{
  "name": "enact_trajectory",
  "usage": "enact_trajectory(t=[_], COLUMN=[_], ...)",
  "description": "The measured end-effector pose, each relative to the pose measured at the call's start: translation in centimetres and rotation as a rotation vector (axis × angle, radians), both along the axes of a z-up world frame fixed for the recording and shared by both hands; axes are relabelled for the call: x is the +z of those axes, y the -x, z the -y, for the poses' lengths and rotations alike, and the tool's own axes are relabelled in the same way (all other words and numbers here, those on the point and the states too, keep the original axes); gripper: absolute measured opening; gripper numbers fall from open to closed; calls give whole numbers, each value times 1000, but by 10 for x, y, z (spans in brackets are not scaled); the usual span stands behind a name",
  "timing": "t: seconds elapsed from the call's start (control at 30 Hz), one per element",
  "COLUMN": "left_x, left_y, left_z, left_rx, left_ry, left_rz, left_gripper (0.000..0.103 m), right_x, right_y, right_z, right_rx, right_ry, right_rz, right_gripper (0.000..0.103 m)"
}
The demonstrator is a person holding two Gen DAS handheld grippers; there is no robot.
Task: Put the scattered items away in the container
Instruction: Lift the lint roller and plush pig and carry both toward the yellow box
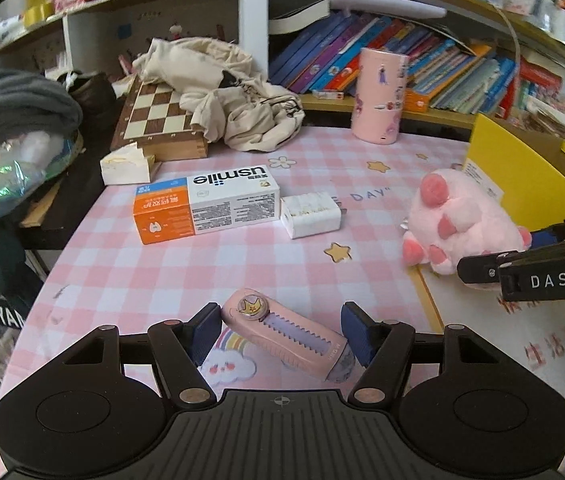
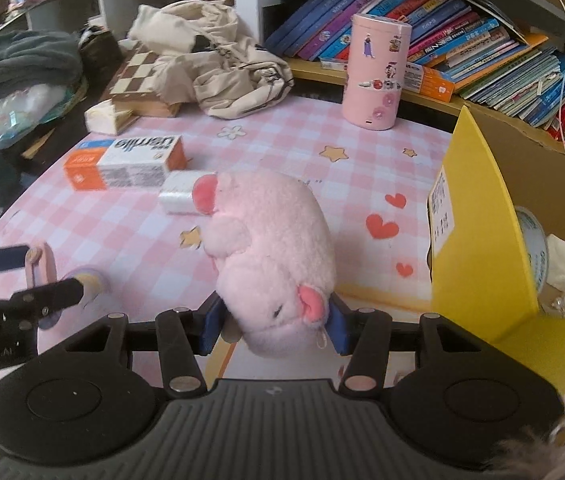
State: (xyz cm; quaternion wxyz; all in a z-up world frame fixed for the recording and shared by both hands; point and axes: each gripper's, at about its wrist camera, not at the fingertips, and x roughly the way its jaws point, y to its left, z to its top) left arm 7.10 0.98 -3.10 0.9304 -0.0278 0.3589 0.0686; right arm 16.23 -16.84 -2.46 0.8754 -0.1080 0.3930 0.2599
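A pink utility knife (image 1: 288,334) with a crown sticker lies on the pink checked table between the pads of my left gripper (image 1: 282,332), which is open around it. My right gripper (image 2: 274,328) is shut on a pink plush pig (image 2: 270,248); the pig also shows in the left wrist view (image 1: 458,224), with the right gripper (image 1: 522,264) at its right side. The yellow cardboard box (image 2: 478,232) stands just right of the pig and holds several items. An orange and white usmile box (image 1: 206,204) and a small white charger (image 1: 312,214) lie mid-table.
A pink stickered cylinder (image 1: 380,96) stands at the back of the table. A chessboard (image 1: 158,120) under a cream cloth bag (image 1: 222,88) sits at the back left, with a tissue pack (image 1: 124,166) beside it. Bookshelves (image 1: 422,64) run behind. Clothes pile (image 1: 14,108) off the left edge.
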Motion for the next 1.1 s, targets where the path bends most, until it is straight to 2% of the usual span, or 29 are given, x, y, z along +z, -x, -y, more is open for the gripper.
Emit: enact_trajectory(t=[0.27, 0.5, 0.77, 1.1], left_x=[13, 29, 37, 45], left_y=[36, 60, 74, 69], left_z=[10, 20, 39, 74], left_rx=[-59, -111, -175, -295], left_ry=[-11, -10, 18, 26], left_rz=[14, 48, 45, 60], left_gripper=[66, 66, 66, 66], right_x=[10, 21, 29, 32], right_y=[46, 77, 102, 122], right_z=[13, 34, 73, 124], right_rx=[75, 76, 6, -136], right_ry=[6, -6, -15, -26], right_rz=[4, 17, 17, 20], right_gripper=[50, 50, 50, 50])
